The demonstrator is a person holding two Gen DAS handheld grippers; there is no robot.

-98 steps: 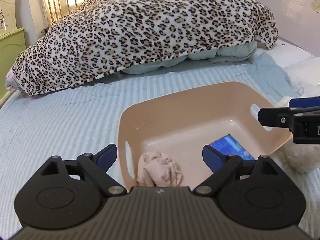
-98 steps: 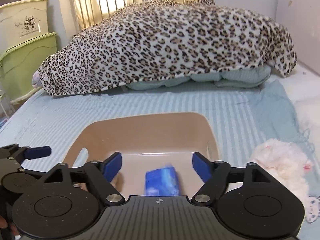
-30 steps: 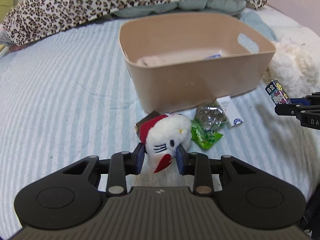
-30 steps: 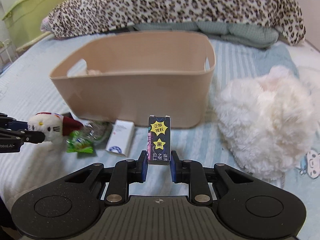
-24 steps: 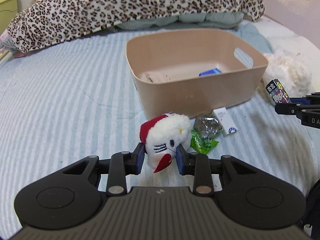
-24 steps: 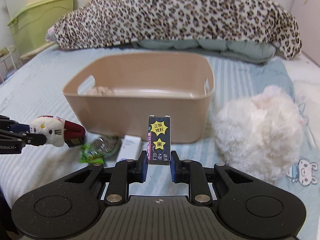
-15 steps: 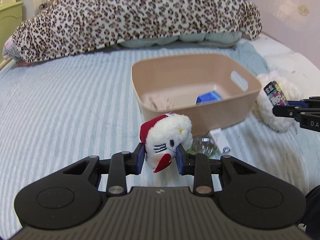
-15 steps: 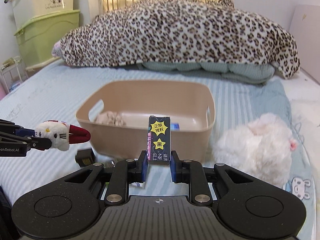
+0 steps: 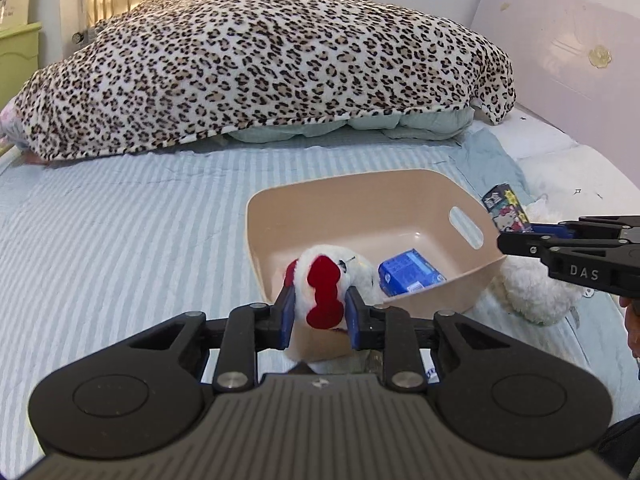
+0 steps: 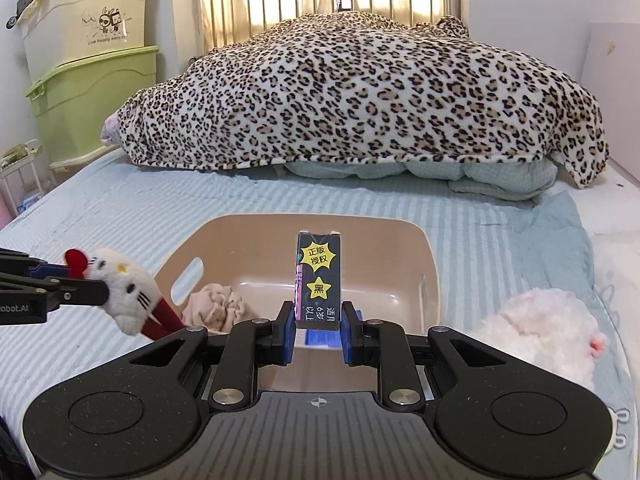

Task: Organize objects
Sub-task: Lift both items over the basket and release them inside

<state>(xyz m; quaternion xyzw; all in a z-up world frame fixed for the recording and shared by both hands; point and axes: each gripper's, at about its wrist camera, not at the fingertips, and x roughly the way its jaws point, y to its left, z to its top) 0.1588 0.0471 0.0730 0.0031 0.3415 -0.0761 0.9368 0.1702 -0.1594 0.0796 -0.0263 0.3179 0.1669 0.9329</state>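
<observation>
Nearest the left wrist camera, the left gripper [image 9: 319,312] is pinched on the Hello Kitty plush [image 9: 332,276], its blue pads pressed into the white fur either side of the red bow. A second ago that plush was held low over the striped bedspread [image 9: 120,240], short of the beige plastic basket [image 9: 360,188]; it has since been lifted and carried forward, so it now hangs at the basket's near rim, over its near-left corner. The right gripper [image 10: 318,330] is clamped on the base of a small black Hello Kitty card box [image 10: 319,276], which stands upright between the pads. It too has risen and come forward, from in front of the basket's near wall to above its near edge. Both loads look ready to drop in, so the current step is probably the release.

Inside the basket, a crumpled beige cloth [image 10: 218,306] lies toward the left side and a blue packet [image 9: 410,272] toward the right. Just outside the right wall, a fluffy white plush [image 10: 552,328] rests on the bedspread, not yet collected. At the far edge of the bed, a leopard-print blanket [image 9: 260,64] is heaped over pale green bedding [image 10: 440,172].
</observation>
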